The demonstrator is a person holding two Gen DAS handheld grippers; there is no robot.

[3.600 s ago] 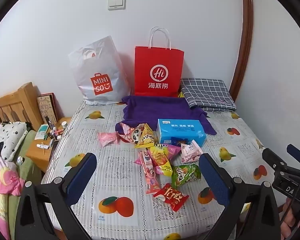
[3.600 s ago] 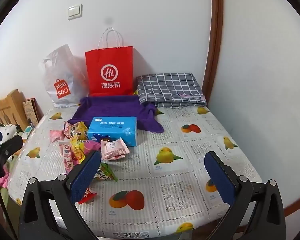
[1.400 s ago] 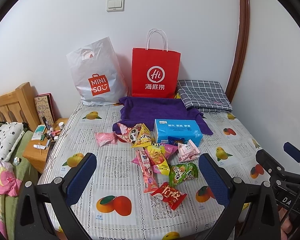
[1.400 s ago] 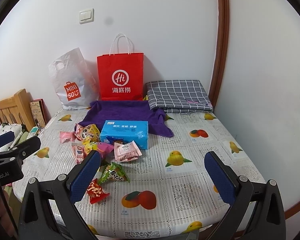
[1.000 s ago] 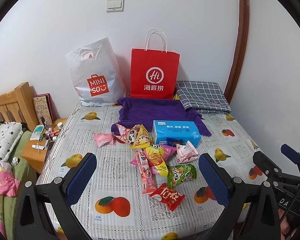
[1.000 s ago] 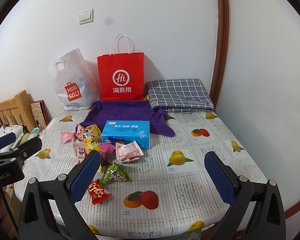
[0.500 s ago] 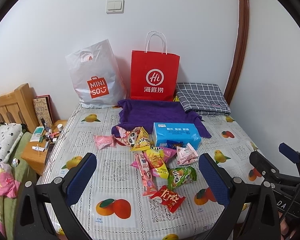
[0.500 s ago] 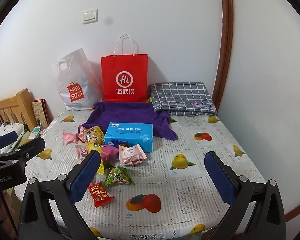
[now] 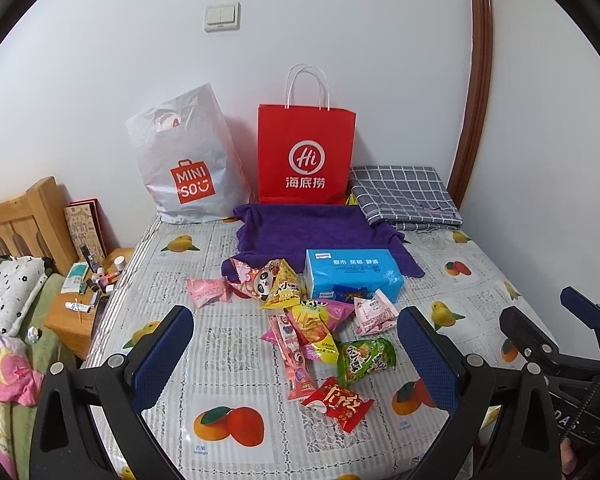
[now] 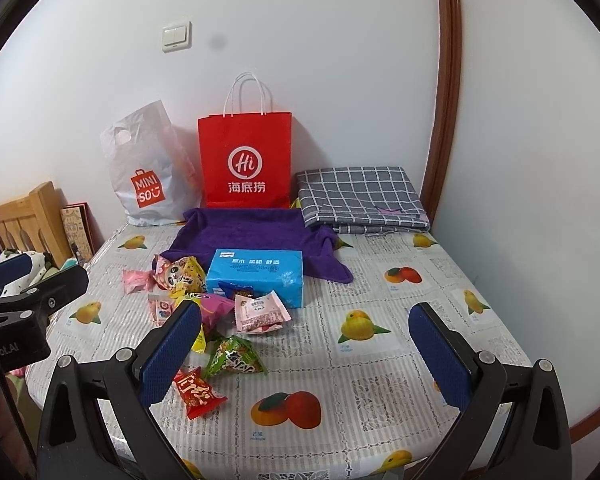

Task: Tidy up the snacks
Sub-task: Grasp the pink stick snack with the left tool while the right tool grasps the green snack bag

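Snacks [image 9: 312,320] scattered loose at mid-table on the fruit-print tablecloth [image 9: 228,344], in front of the blue tissue box [image 9: 352,276] and the purple towel [image 9: 312,228]; red packet [image 9: 338,402] nearest the edge, green packet [image 9: 366,358] just behind it, pink packet [image 9: 208,290] off alone to the left; red paper bag [image 9: 306,156] and white Minisou bag [image 9: 188,168] upright against the wall, well apart from the pile.

Judged as the very start: nothing gathered, nothing lifted; approach step in hand. Next move likely calls for lowering one gripper over an outlying packet, perhaps the red one, and closing on a crimped edge; thin foil likely to slip or crumple under a flat pinch.

Left gripper [image 9: 296,354] spread wide, hovering above the near edge, holding nothing, touching nothing; right gripper [image 10: 306,354] likewise spread wide and bare, aimed at the bare cloth right of the pile.
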